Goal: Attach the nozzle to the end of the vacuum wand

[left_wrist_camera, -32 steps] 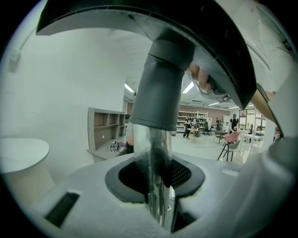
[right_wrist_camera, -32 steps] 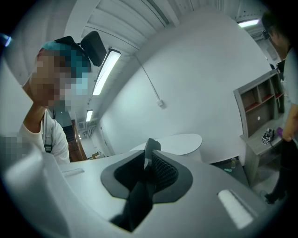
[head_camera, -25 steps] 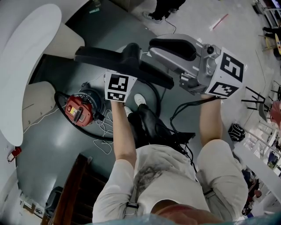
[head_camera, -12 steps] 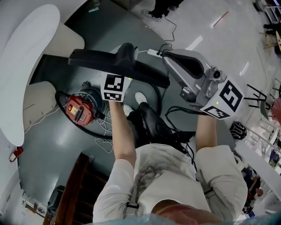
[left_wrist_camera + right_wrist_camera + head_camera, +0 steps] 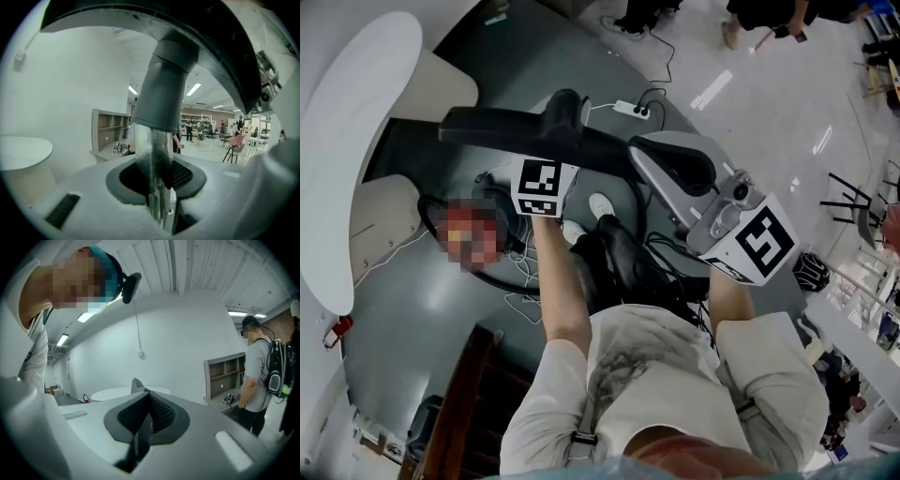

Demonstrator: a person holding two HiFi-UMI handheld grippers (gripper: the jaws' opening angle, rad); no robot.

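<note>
Over grey floor (image 5: 412, 309), right gripper (image 5: 639, 155) has drawn back, fingers (image 5: 161, 416) shut.

The floor is in two finishes. A dark grey area (image 5: 403, 319) lies under the person, with a curved edge. A paler, glossy area (image 5: 769, 103) lies beyond it at the upper right.

On the dark area:
- The vacuum canister (image 5: 506, 211), partly obscured.
- A black hose (image 5: 487, 281) looped round the canister.
- A loose white cord (image 5: 523, 272) just beside the hose.
- A round white table (image 5: 347, 159) at the left, with beige seats (image 5: 384, 220) next to it.
- A dark wooden fixture (image 5: 464, 403) at the lower edge.

A white power strip (image 5: 630, 110) lies near the boundary between the two finishes.

A black chair (image 5: 853, 202) stands on the glossy area at the right.
</note>
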